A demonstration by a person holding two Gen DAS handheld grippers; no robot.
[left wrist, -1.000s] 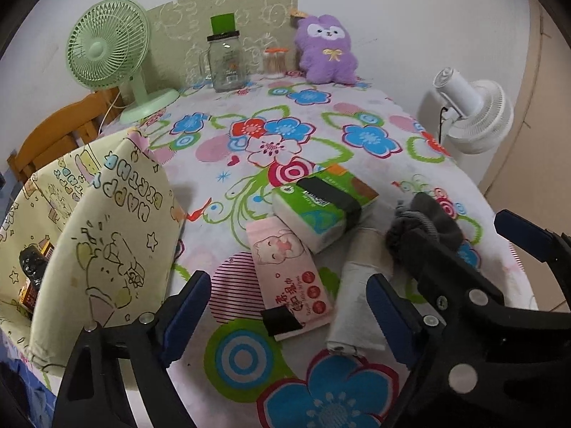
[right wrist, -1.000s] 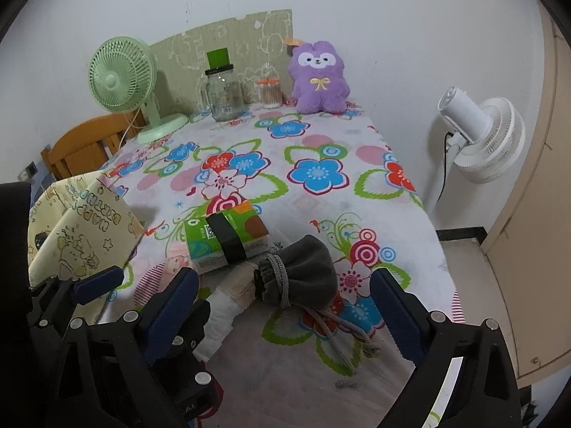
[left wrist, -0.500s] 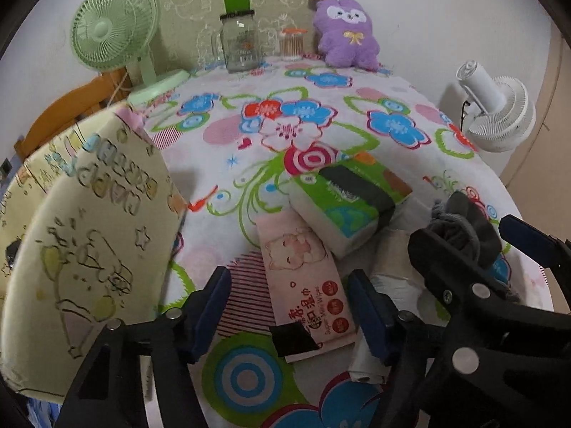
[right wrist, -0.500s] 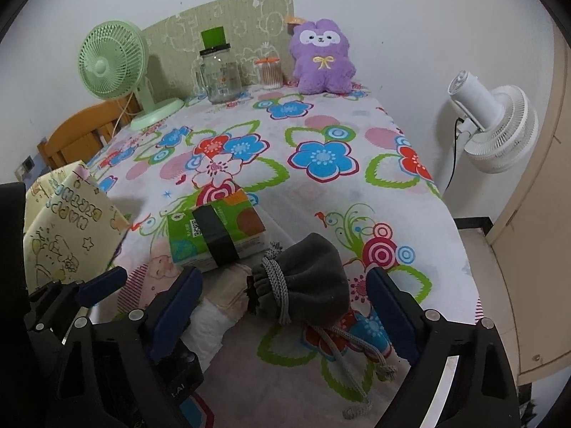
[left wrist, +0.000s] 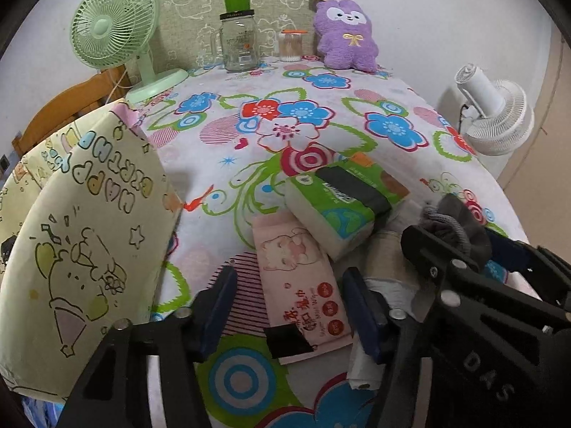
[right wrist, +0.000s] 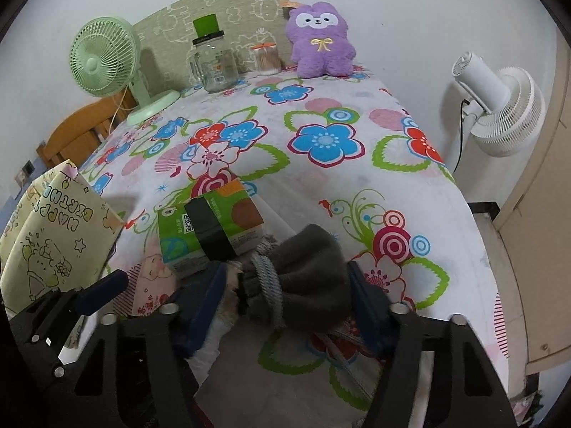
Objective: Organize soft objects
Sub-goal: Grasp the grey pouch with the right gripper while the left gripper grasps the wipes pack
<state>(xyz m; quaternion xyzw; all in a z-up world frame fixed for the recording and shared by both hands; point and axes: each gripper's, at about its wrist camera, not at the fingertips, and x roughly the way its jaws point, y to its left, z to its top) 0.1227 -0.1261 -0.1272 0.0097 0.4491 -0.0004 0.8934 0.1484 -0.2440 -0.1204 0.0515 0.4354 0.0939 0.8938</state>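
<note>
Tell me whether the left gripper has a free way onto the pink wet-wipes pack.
Probably yes. The left gripper is open, its fingers already either side of the pink wet-wipes pack. The green tissue pack overlaps only the pack's far end, and nothing covers the near end.

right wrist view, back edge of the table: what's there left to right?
green desk fan → glass jar mug with green lid → small jar of cotton swabs → purple plush toy; beyond the table's right edge, white floor fan.
</note>
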